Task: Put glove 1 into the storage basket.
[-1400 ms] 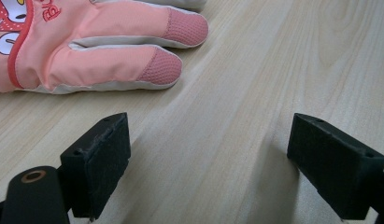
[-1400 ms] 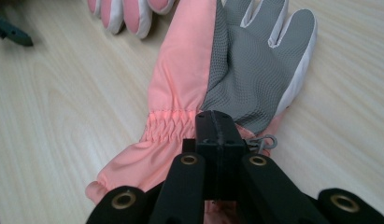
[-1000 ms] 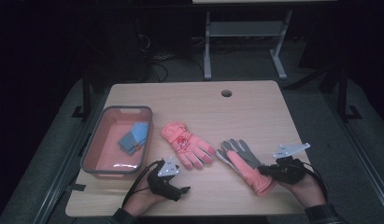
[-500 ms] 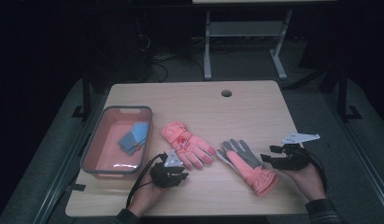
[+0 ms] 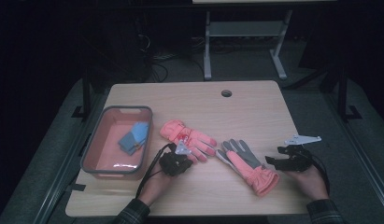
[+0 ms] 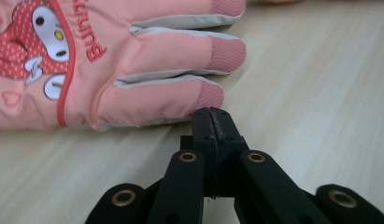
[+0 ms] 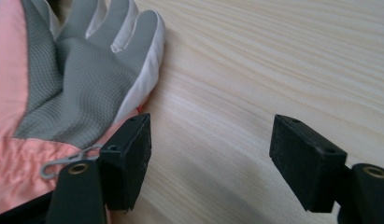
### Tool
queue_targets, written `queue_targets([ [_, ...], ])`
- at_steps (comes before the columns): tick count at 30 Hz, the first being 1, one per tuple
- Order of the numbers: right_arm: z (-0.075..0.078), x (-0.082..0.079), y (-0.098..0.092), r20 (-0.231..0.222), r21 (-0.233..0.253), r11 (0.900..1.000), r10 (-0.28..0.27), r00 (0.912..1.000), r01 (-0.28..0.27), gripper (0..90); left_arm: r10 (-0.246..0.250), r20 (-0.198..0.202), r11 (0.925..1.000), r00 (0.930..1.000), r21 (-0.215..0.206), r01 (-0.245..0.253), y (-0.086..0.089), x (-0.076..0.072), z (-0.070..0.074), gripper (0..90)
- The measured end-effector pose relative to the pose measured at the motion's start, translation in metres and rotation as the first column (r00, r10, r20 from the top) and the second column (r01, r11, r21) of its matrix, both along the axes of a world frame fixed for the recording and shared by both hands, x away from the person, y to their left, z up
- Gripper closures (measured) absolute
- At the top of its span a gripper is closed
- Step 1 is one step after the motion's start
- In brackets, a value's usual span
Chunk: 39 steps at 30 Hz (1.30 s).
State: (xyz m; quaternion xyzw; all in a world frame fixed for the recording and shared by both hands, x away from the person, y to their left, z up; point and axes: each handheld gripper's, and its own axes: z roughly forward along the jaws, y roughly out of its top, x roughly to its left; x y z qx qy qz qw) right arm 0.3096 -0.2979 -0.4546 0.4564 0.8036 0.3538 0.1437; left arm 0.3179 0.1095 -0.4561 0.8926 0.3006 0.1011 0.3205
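Observation:
A pink glove [image 5: 187, 136] lies back-up at mid-table, with a cartoon face and lettering on it [image 6: 87, 60]. My left gripper [image 5: 180, 158] is shut, and its tips [image 6: 211, 116] rest on the wood right at that glove's lowest fingertip with nothing between them. To its right, a second glove [image 5: 245, 163] lies grey palm up, its pink cuff toward the person. My right gripper [image 5: 276, 161] stands open just right of that cuff. One jaw sits beside the grey palm [image 7: 73, 84], and the gripper's gap [image 7: 217, 158] holds bare wood.
A pink bin with a grey rim [image 5: 94, 140] stands at the table's left and holds a blue folded item [image 5: 133, 136]. A cable hole [image 5: 226, 93] is near the far edge. The wooden table [image 5: 255, 116] has free room at the back and right.
My left gripper has moved forward to the pink glove's fingertips. My right gripper has shifted slightly forward and to the right, beside the grey-palmed glove. Both gloves lie where they were.

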Motion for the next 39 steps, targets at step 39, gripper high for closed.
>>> queue_targets([
  [39,-0.005,0.0,0.002,0.005,-0.017,1.0,-0.012,0.9999,0.012,22.3,0.227,0.113,0.9736,0.9673,-0.053,-0.222,0.007,0.107,0.043,89.4],
])
